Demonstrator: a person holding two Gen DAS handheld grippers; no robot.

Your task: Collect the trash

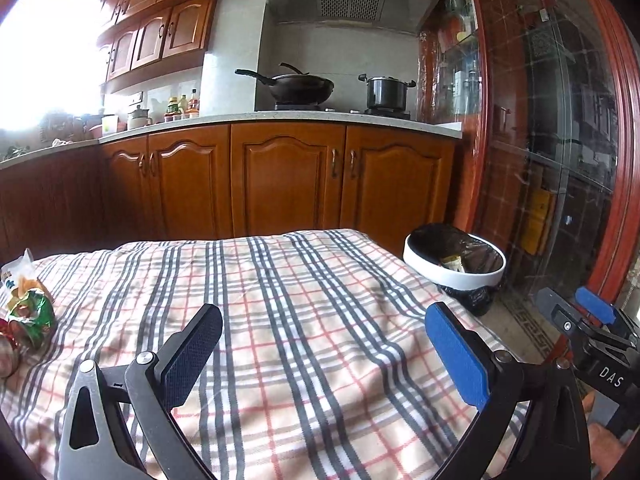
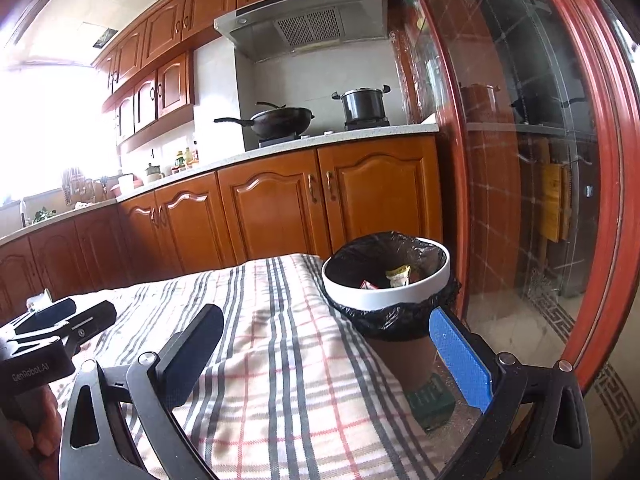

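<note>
Crumpled green and orange snack wrappers (image 1: 28, 304) lie on the plaid cloth (image 1: 304, 280) at the far left edge of the left wrist view. My left gripper (image 1: 324, 354) hovers over the cloth's middle, open, with nothing between its fingers. A white-rimmed bin (image 2: 384, 300) with a black liner stands on the floor just past the table's right corner, with a few wrappers (image 2: 396, 276) inside. My right gripper (image 2: 326, 354) is open and empty, its blue pad (image 2: 460, 356) close beside the bin. Each gripper shows in the other's view: the right gripper (image 1: 570, 306) and the left gripper (image 2: 76, 314).
Wooden kitchen cabinets (image 1: 280, 176) run behind the table, with a wok (image 1: 300, 86) and a pot (image 1: 386, 90) on the stove. A red-framed glass door (image 2: 520, 160) stands to the right. A green object (image 2: 430, 404) lies on the floor by the bin's base.
</note>
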